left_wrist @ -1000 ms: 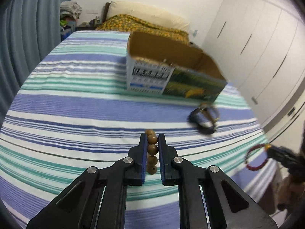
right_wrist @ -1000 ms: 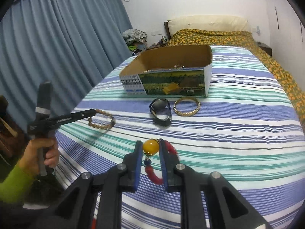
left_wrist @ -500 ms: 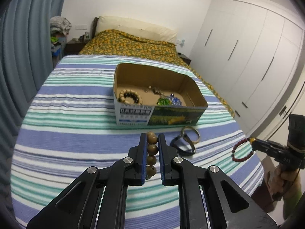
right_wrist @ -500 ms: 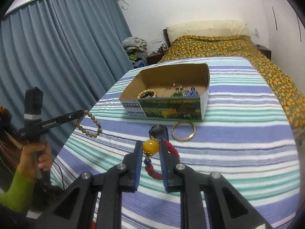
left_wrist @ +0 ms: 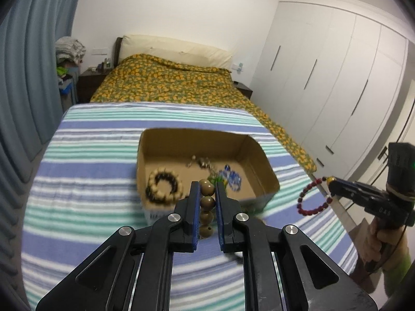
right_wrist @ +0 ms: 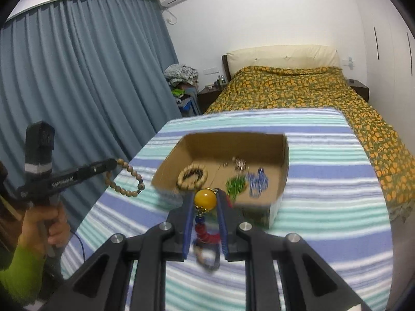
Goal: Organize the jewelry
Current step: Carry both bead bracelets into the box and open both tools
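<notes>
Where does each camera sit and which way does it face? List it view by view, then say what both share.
Left wrist: on the left gripper, looking down at the cardboard box; the right hand shows at right.
Right wrist: on the right gripper, facing the same box; the left hand and green sleeve show at left.
Shared: box, striped bedspread, brown bead bracelet, red bead bracelet.

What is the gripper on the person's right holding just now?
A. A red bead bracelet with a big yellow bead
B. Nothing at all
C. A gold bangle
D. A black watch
A: the right gripper is clamped on the large yellow bead of the red bead bracelet, whose loop shows hanging from it in the left wrist view, short of the cardboard box.
</notes>
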`<control>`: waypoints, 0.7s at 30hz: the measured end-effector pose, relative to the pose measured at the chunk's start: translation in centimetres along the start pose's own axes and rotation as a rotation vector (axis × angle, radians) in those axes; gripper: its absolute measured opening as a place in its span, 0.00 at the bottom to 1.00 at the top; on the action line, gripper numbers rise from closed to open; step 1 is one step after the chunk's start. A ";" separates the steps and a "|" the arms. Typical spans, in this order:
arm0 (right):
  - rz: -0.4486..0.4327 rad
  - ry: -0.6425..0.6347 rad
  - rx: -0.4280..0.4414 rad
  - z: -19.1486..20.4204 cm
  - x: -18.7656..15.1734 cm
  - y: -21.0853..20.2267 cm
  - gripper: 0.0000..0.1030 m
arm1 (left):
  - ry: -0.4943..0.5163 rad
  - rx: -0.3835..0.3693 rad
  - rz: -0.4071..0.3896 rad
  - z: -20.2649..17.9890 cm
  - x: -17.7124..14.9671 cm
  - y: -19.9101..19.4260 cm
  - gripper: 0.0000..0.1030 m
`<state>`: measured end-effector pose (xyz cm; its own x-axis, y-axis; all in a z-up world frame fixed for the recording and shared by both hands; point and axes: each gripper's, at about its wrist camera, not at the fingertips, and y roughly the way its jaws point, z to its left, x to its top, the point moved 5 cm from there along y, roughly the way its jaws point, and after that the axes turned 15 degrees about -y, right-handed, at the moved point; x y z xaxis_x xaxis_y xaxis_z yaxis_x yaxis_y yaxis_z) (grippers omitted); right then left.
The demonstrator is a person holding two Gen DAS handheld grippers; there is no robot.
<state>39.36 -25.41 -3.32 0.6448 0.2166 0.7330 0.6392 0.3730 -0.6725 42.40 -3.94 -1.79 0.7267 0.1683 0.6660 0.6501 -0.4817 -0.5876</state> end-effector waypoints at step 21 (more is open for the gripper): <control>0.240 0.061 -0.037 -7.2 0.4 15.9 0.20 | 0.003 0.097 0.176 0.8 2.3 18.1 0.10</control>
<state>52.84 -25.84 -14.46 0.8034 0.2397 0.5451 0.4789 0.2840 -0.8307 56.01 -11.57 -11.33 0.8304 0.0857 0.5505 0.5315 -0.4185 -0.7365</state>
